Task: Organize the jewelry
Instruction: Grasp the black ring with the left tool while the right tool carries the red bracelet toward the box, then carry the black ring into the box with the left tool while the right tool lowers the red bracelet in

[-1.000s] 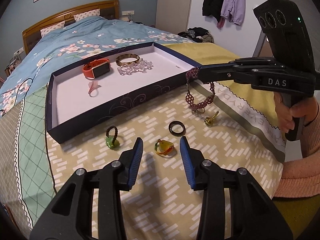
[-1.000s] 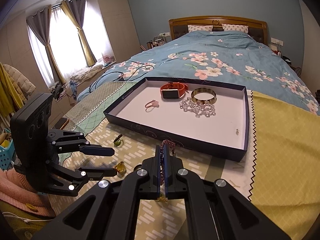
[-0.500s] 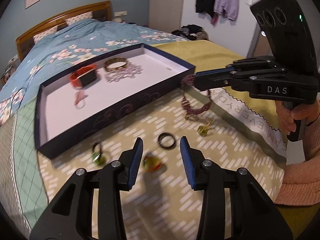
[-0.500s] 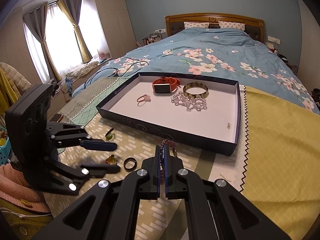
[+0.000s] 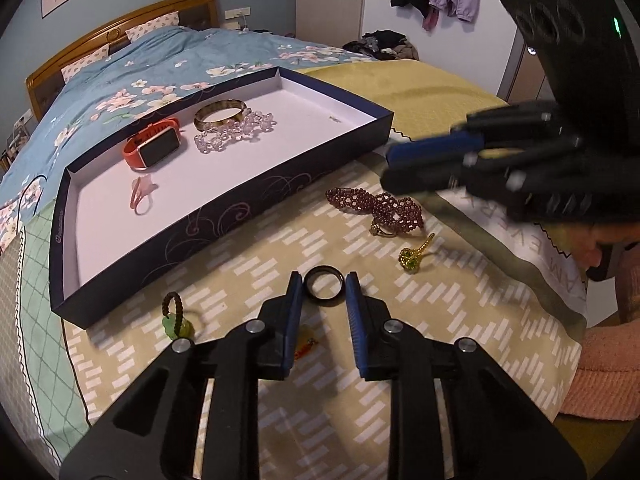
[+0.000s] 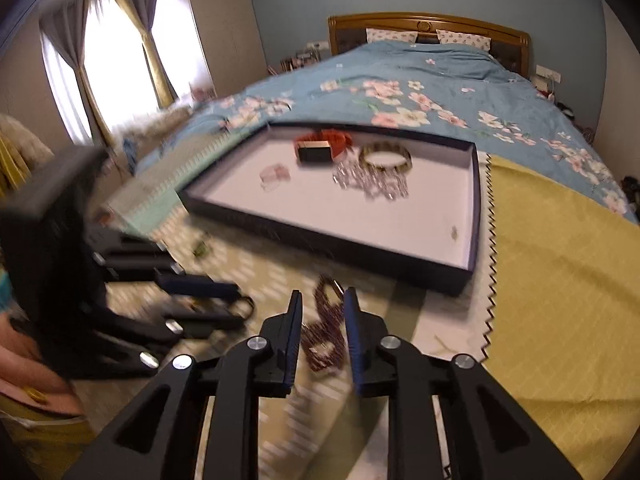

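Observation:
A dark blue tray (image 5: pixel 224 216) on the bed holds an orange watch (image 5: pixel 150 148), a gold bangle (image 5: pixel 220 112), a crystal bracelet (image 5: pixel 234 132) and a pink ring (image 5: pixel 141 196). A purple beaded bracelet (image 5: pixel 376 206) lies on the patterned cloth in front of the tray. My right gripper (image 6: pixel 320 304) is open just above it, blurred in the left wrist view (image 5: pixel 394 168). My left gripper (image 5: pixel 322 284) is open with a black ring (image 5: pixel 323 282) between its fingertips. An amber ring (image 5: pixel 306 342) lies under the left finger.
A green bead ring (image 5: pixel 176 320) and a gold-green ring (image 5: pixel 412 256) lie loose on the cloth. The tray (image 6: pixel 474 216) sits at the far side. A yellow blanket (image 6: pixel 560 280) covers the right. The bed's front edge is near.
My right gripper opened and let the purple bracelet drop onto the cloth. My left gripper moved forward from the amber ring to around the black ring.

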`<action>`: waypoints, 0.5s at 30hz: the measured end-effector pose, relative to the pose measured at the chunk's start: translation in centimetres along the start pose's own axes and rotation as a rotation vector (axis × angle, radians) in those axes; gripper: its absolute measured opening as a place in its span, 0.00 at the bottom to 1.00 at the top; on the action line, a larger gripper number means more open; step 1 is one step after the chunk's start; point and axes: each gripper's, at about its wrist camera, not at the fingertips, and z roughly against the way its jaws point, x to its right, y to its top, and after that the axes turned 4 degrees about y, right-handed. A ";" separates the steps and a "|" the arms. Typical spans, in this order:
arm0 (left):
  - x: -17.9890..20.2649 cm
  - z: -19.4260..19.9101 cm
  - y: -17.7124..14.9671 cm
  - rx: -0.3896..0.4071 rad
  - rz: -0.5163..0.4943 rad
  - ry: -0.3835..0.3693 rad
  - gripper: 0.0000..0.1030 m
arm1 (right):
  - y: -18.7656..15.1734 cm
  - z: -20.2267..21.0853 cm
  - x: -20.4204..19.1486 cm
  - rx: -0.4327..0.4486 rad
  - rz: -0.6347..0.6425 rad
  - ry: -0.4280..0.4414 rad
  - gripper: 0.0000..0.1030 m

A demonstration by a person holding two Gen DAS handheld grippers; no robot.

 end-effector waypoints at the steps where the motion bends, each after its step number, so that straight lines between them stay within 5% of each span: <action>1: -0.1 0.0 0.0 0.001 0.006 -0.002 0.22 | -0.3 -0.3 0.0 -0.017 -0.004 0.005 0.19; 6: -0.4 0.1 0.0 0.002 0.024 -0.005 0.22 | -1.2 -1.2 0.8 -0.047 -0.037 0.010 0.19; 9: -0.6 0.1 0.0 0.004 0.036 -0.008 0.21 | -1.3 -1.6 1.1 -0.047 -0.049 0.031 0.03; 15: -1.1 0.7 0.0 0.026 0.059 -0.005 0.21 | -0.4 -0.2 0.5 0.012 -0.020 0.024 0.02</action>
